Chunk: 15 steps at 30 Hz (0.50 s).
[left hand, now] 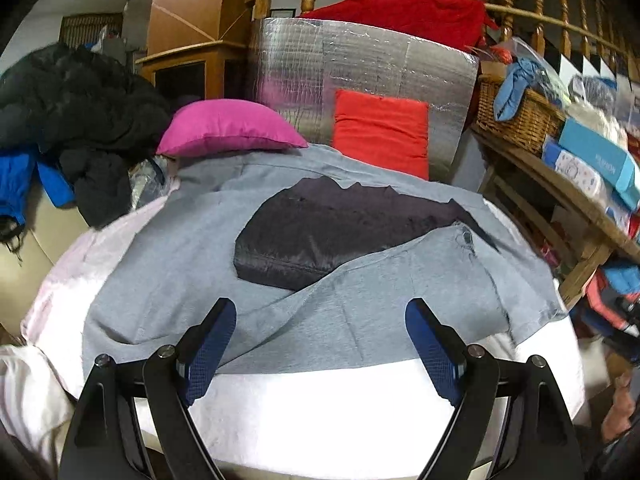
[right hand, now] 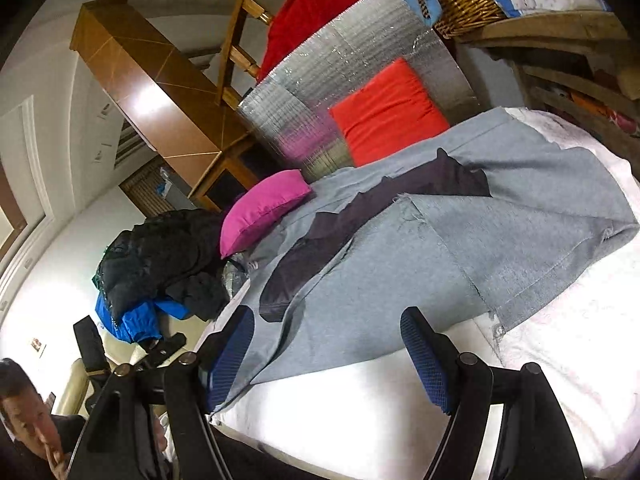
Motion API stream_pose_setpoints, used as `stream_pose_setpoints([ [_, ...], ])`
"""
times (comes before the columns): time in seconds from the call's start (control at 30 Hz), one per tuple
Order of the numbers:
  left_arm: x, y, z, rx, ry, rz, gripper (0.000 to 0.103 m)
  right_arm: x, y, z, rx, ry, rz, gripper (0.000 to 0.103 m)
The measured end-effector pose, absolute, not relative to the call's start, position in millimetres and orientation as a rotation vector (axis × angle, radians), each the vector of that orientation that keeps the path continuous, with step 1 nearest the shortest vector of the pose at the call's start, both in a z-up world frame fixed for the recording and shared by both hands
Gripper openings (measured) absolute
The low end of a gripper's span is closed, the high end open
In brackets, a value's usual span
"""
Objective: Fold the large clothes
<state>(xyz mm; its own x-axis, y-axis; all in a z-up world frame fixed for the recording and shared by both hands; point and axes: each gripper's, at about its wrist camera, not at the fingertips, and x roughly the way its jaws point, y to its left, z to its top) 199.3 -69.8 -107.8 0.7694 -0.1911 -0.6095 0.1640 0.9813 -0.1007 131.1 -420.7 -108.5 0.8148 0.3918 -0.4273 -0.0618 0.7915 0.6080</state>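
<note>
Claws first: the left claw [left hand: 320, 344] hangs with fingers spread wide and empty above the near hem of the grey garment [left hand: 192, 256]; the right claw [right hand: 328, 356] is likewise spread and tilted, its left finger [right hand: 232, 352] at the garment's edge. The garment lies flat on a white bed [left hand: 320, 408], dark lining [left hand: 320, 236] showing. Beyond sit a pink pillow [left hand: 228, 128] and red cushion [left hand: 380, 132]. The blue box [left hand: 600, 160] lettering is too blurred to read.
</note>
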Motion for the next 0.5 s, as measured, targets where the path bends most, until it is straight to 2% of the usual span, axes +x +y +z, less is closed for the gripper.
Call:
stream_pose_setpoints([
  [0.23,197,-74,-126,0.023,0.668,-0.227,0.091,129,-414,-121,0.593,0.616,0.211,0.079],
  [0.5,246,-4,-180,-0.114,0.783,-0.124,0.091,183,-448,-128,0.482,0.670,0.055,0.079],
])
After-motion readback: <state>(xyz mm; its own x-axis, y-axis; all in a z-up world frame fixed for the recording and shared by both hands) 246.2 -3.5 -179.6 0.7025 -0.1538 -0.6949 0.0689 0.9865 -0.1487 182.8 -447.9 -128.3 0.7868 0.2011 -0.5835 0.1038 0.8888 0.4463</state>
